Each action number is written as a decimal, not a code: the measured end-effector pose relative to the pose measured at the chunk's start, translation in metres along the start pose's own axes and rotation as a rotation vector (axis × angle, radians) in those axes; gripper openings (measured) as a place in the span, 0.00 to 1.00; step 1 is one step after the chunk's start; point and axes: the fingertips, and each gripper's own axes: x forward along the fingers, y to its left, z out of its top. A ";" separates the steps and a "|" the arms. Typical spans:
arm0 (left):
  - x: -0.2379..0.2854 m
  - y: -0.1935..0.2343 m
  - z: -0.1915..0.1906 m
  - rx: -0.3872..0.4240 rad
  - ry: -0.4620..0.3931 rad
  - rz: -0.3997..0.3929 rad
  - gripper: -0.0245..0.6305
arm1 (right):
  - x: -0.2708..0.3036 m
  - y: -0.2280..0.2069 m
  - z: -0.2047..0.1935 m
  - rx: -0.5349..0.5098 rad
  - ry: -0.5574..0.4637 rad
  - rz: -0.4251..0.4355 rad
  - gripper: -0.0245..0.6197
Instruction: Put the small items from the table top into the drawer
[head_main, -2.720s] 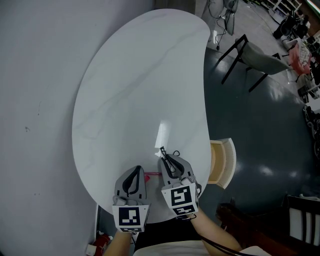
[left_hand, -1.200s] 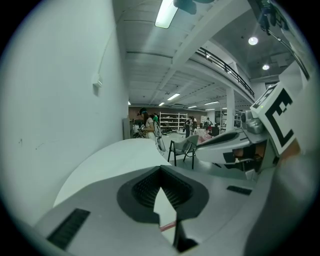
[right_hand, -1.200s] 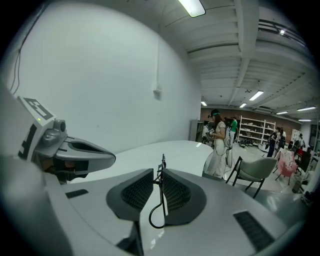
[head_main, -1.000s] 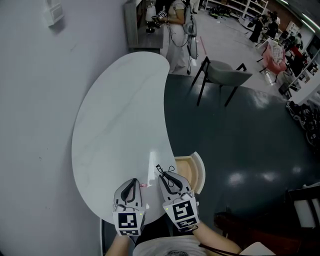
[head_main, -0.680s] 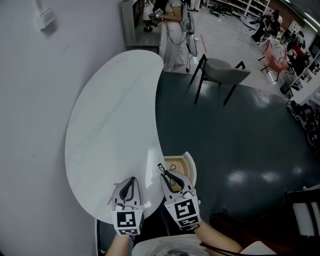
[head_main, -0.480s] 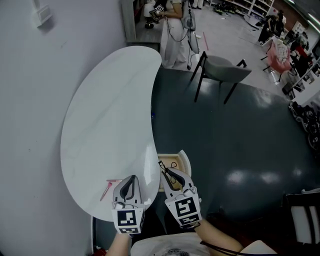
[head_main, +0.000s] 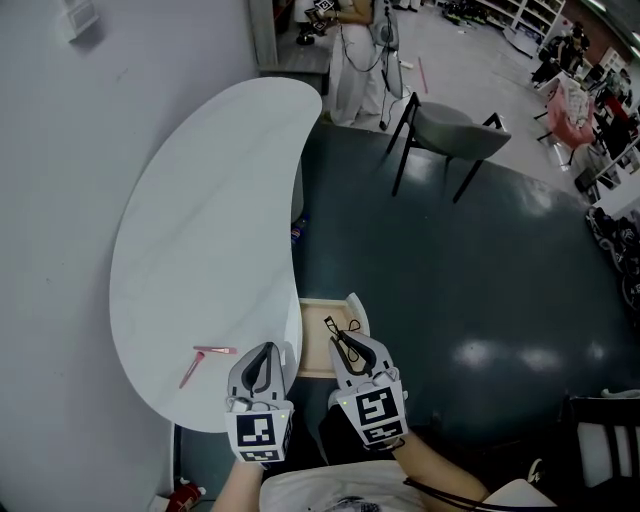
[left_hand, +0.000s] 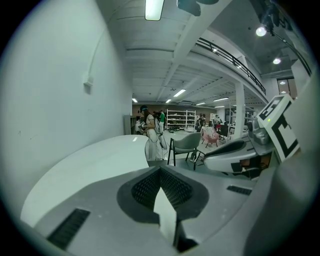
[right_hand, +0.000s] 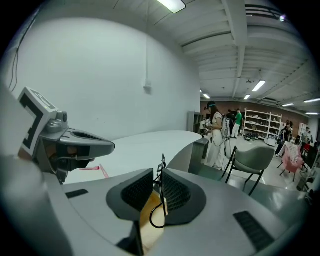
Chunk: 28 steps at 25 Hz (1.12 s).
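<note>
The right claw (head_main: 340, 338) is closed on a thin black wire piece (right_hand: 163, 165), possibly a clip; it is too fine to name surely. Its loop hangs between the pads. The claw hovers over the open wooden drawer (head_main: 312, 345), which juts from the white counter (head_main: 210, 220) at its 5 o'clock edge. The left claw (head_main: 268, 350) is pressed together with nothing in it, over the counter's near rim. Two pink sticks (head_main: 214, 351) lie on the counter at the left claw's 10 o'clock.
</note>
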 end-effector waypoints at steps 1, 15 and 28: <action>0.003 -0.001 -0.003 0.001 0.005 0.001 0.06 | 0.002 -0.002 -0.005 0.007 0.008 0.000 0.15; 0.050 0.013 -0.031 0.040 0.081 -0.070 0.06 | 0.062 -0.007 -0.061 0.144 0.103 -0.044 0.15; 0.099 0.013 -0.058 0.104 0.142 -0.250 0.06 | 0.096 -0.019 -0.119 0.303 0.178 -0.201 0.15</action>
